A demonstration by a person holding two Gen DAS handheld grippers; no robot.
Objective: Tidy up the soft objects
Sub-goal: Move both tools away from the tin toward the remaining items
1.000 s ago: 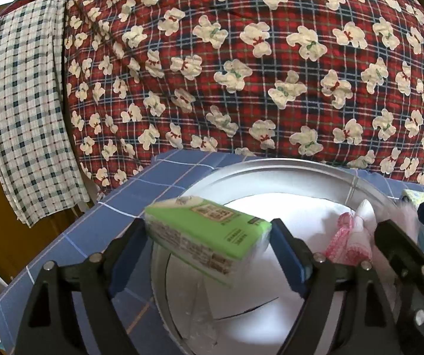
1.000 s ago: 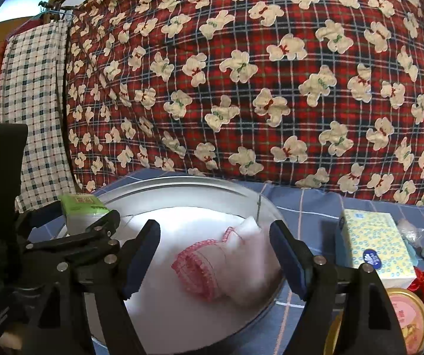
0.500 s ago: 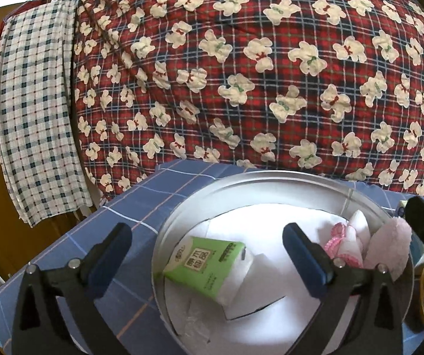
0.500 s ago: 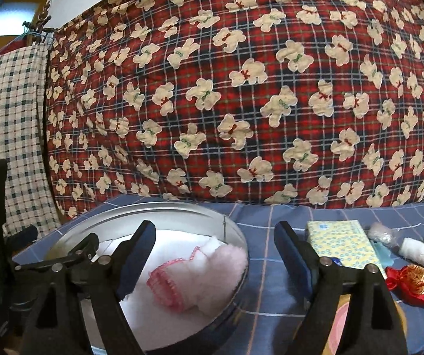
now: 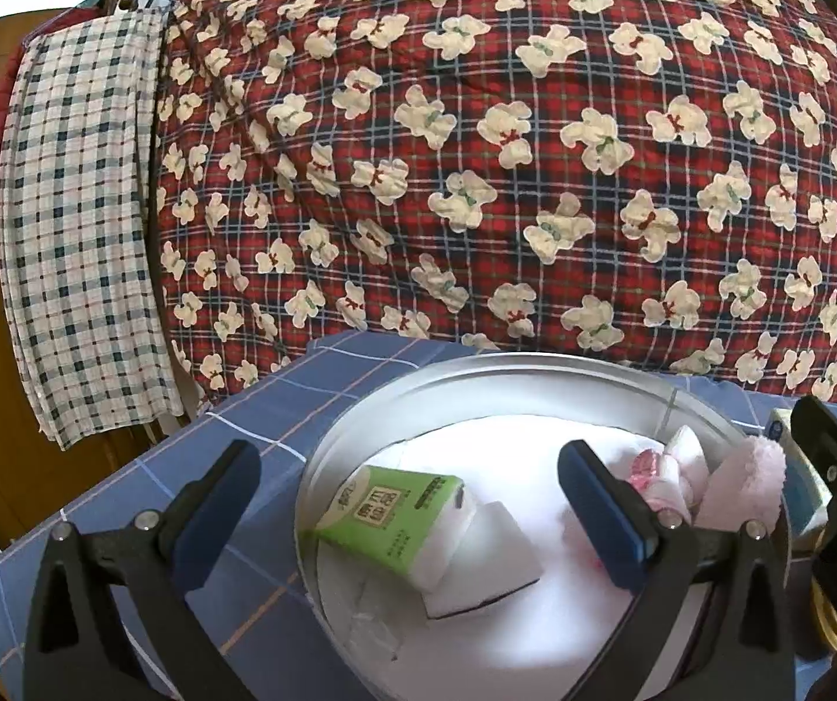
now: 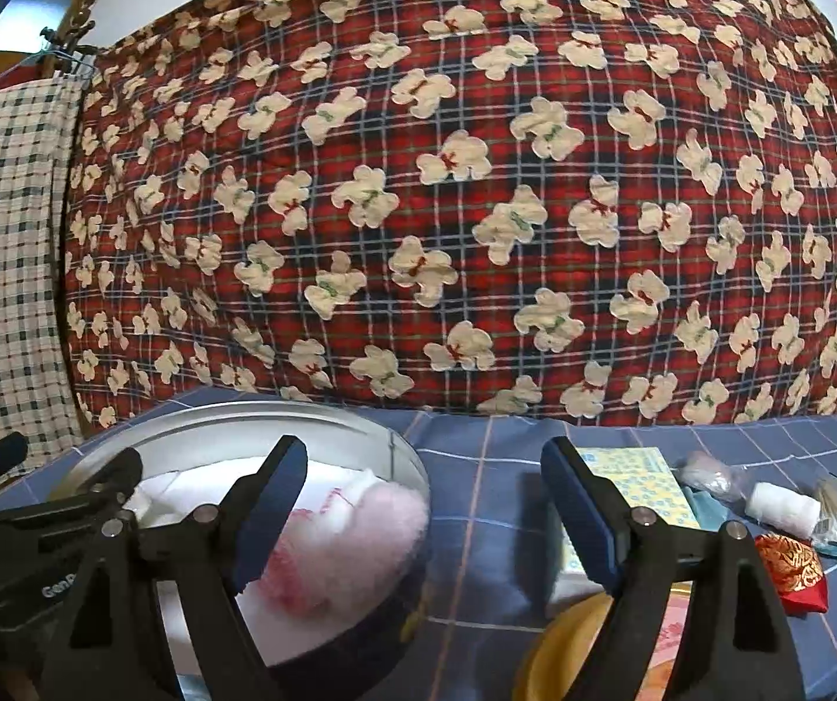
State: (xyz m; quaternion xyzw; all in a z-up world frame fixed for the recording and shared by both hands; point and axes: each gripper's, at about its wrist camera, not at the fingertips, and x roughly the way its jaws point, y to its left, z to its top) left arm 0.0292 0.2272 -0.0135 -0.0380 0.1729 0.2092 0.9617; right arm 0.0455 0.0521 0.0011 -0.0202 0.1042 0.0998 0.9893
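Green tissue pack (image 5: pixel 395 520) lies between left gripper's (image 5: pixel 412 490) wide, empty jaws.

My left gripper (image 5: pixel 407 502) now spread wide and drawn back, green tissue pack (image 5: pixel 392 517) released, lying in the round tin (image 5: pixel 477 368) below my jaws, my right gripper (image 6: pixel 424 502) lifted clear of it

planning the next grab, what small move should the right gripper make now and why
Probably ease the right gripper right and down over the yellow dotted tissue pack. Its jaws stand open and empty, that pack lies on the blue cloth outside the round metal tin, while the green tissue pack and pink fluffy cloth lie inside.
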